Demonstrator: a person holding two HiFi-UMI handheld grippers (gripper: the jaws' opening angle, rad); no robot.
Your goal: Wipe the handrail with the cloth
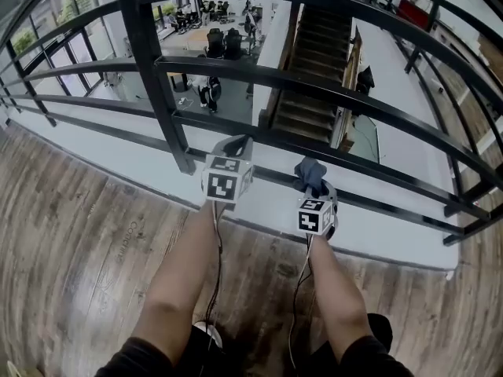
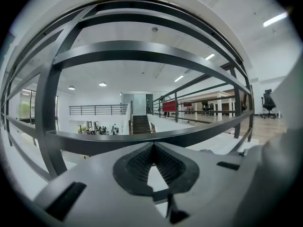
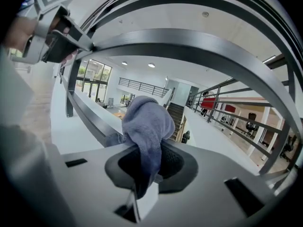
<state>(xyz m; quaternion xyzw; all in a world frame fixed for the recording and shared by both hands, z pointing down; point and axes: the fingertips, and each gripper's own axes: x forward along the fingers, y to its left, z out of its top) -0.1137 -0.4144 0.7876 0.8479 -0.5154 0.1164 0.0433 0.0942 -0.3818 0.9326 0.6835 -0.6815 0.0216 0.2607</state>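
A black metal handrail (image 1: 275, 77) of several horizontal bars runs across in front of me. My right gripper (image 1: 313, 182) is shut on a blue-grey cloth (image 1: 310, 170), which sits against one of the low bars. In the right gripper view the cloth (image 3: 149, 122) bulges out of my right gripper (image 3: 147, 162) and rests beside the low bar (image 3: 92, 117). My left gripper (image 1: 235, 144) is at a low bar to the left, its jaws together and empty. The left gripper view shows my left gripper (image 2: 152, 148) just under a bar (image 2: 142, 138).
A thick vertical post (image 1: 153, 69) stands left of the left gripper. Beyond the rail is a drop to a lower floor with a staircase (image 1: 314, 61). A white ledge (image 1: 377, 238) borders the wooden floor (image 1: 78, 265) under me.
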